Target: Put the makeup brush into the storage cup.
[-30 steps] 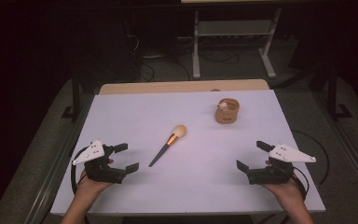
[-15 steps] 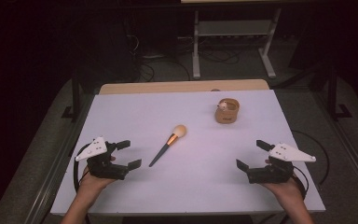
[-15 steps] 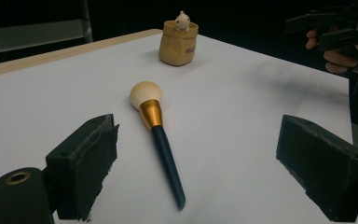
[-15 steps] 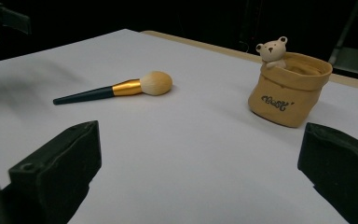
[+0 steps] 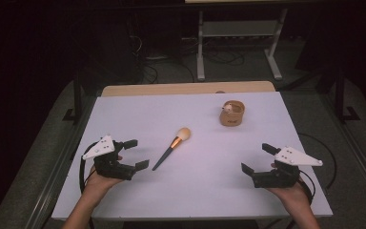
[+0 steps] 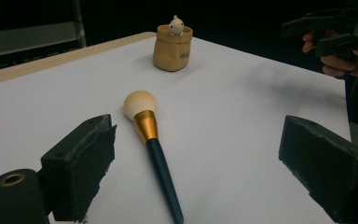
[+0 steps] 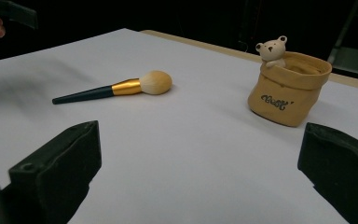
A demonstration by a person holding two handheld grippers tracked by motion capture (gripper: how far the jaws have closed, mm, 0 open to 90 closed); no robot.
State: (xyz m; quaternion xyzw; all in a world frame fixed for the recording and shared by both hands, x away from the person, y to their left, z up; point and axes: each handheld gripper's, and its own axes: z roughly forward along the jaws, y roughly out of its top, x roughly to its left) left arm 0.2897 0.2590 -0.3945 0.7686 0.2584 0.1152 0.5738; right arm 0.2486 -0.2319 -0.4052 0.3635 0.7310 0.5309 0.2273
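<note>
High view: a person stands at a white table (image 5: 124,119) and holds one gripper in each hand. The left gripper (image 5: 136,153) is at the near left part of the table, and its jaws are spread wide with nothing between them. They point toward the brush (image 5: 172,148), which lies flat on the table just beside them, not touching. The brush has a dark handle, a gold band and a pale round head; the handle end is nearer to the person and the head points away, toward the far right.

From the left gripper view, the brush lies between the two black jaws, a little farther out than them, with its handle coming toward the camera.

The right gripper (image 5: 256,160) is at the near right part of the table, well apart from the brush. Its jaws are also spread and hold nothing.

A small tan pouch (image 5: 232,114) stands upright at the far right of the table. A little bear figure (image 7: 271,49) looks over its rim.
</note>
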